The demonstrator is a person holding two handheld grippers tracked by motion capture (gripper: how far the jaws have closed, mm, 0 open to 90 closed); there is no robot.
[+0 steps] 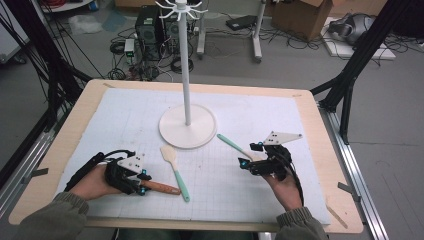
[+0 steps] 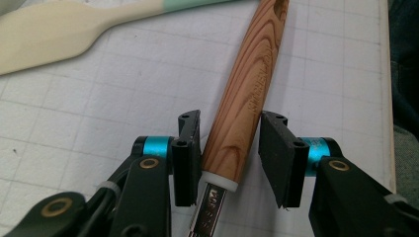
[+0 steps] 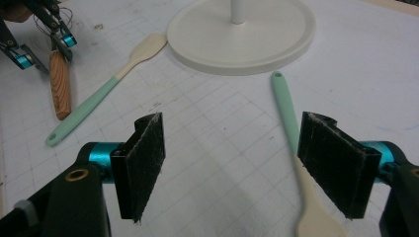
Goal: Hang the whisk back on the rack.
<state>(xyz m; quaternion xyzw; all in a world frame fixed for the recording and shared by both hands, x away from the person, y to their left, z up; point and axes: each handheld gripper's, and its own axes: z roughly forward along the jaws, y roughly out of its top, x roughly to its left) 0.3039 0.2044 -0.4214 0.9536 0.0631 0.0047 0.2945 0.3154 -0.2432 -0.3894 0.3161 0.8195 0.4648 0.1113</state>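
A tool with a wooden handle (image 2: 244,94) and a metal shank lies on the white grid mat (image 1: 225,190). My left gripper (image 2: 230,148) straddles that handle near its white collar. Its jaws are open, and a gap shows on the right side. In the high view the left gripper (image 1: 141,182) sits at the front left with the wooden handle (image 1: 162,188) sticking out to its right. My right gripper (image 3: 232,168) hovers wide open and holds nothing. A mint-handled spatula (image 3: 285,106) lies just under its right jaw. The right gripper (image 1: 251,155) sits right of centre.
A second cream and mint spatula (image 1: 175,170) lies between the hands, and is also seen in the left gripper view (image 2: 59,29). A white stand with a round base (image 1: 187,131) and a tall pole (image 1: 185,65) stands mid-table. The wooden table edge (image 1: 345,200) rims the mat.
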